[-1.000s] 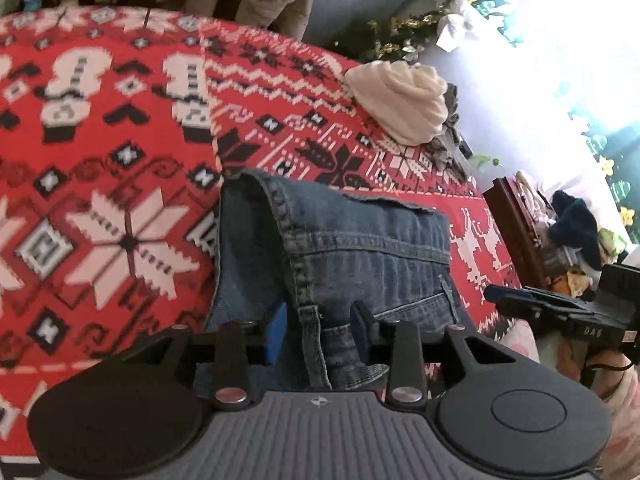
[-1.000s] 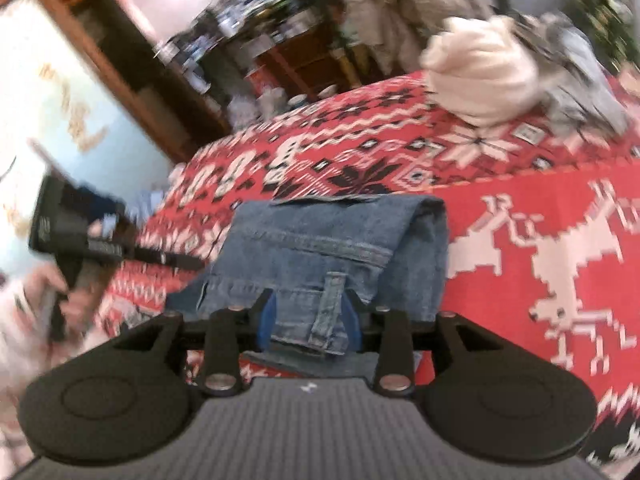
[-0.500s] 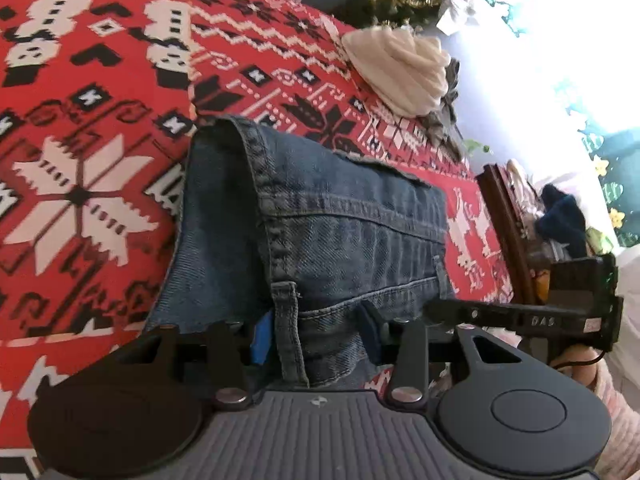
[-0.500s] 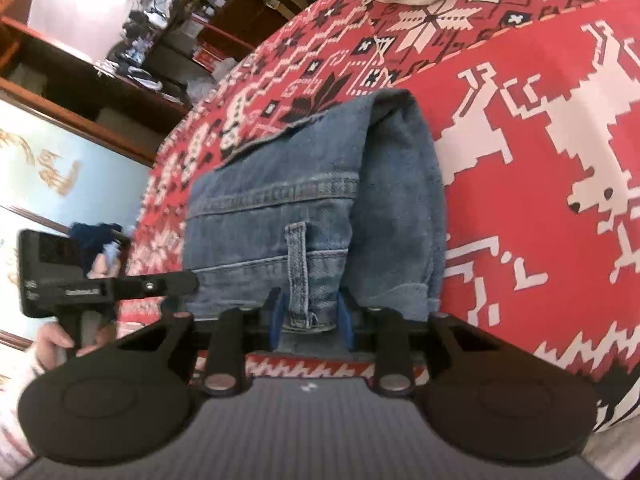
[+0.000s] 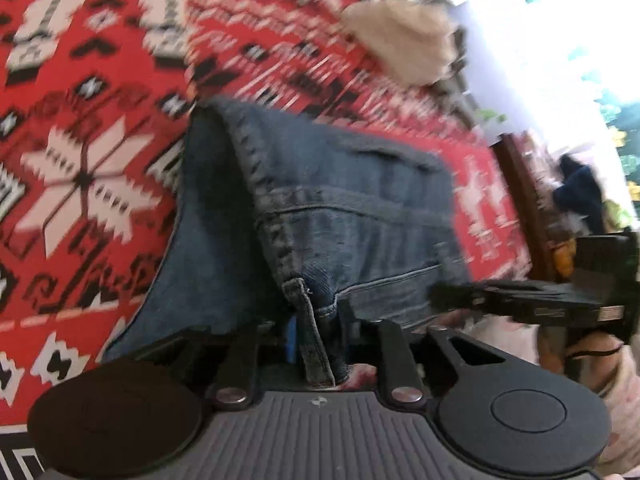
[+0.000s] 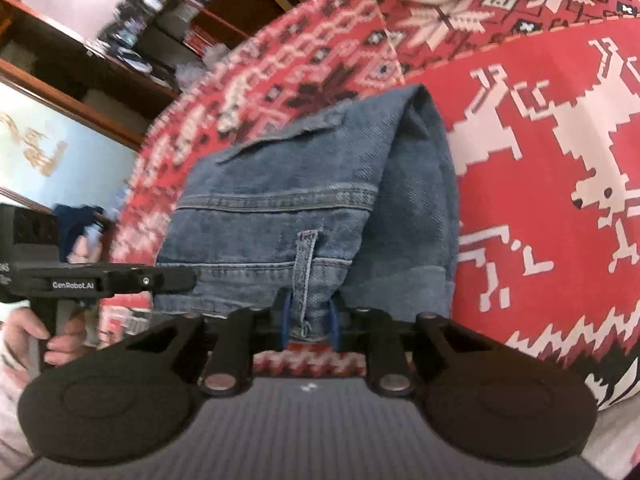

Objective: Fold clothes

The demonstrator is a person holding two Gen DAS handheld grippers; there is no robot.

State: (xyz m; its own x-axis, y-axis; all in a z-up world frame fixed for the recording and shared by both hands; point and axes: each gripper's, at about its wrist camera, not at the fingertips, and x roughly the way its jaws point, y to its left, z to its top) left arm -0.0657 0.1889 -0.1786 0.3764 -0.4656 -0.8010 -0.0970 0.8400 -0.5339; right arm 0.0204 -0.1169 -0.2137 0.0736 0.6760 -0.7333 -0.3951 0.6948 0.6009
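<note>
Both grippers, left gripper (image 5: 316, 334) and right gripper (image 6: 307, 318), pinch the near waistband of the folded jeans (image 6: 304, 216) on the red patterned blanket (image 6: 540, 168) (left view blurred); keep both grips level so the layers stay aligned.

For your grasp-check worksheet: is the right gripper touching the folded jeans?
Touching. The right wrist view shows the right gripper with both blue pads pressed against the waistband edge of the jeans, pinching a belt loop.
</note>
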